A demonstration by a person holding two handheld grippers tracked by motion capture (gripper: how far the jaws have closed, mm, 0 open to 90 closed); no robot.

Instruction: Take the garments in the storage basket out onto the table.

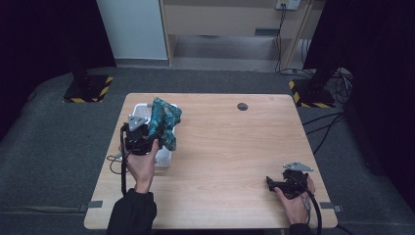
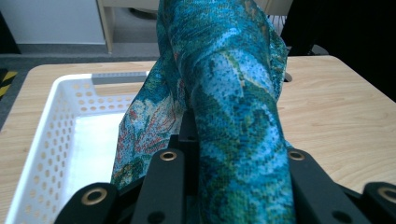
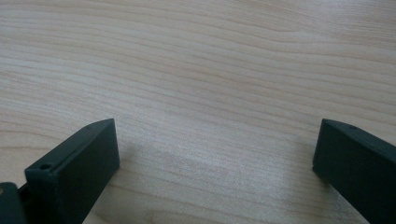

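Note:
A teal patterned cloth hangs bunched above the right rim of a white perforated basket at the table's left. My left gripper is shut on the cloth and holds it up. In the left gripper view the cloth rises from between the jaws and drapes over the basket, whose floor is bare. My right gripper rests low at the table's front right corner. In the right gripper view the right gripper has its jaws wide apart over bare wood, with nothing between them.
A small dark round disc lies near the table's far edge. The wooden table stands on grey carpet. Black stand bases with yellow-striped edges sit beyond both far corners, and cables trail on the floor at right.

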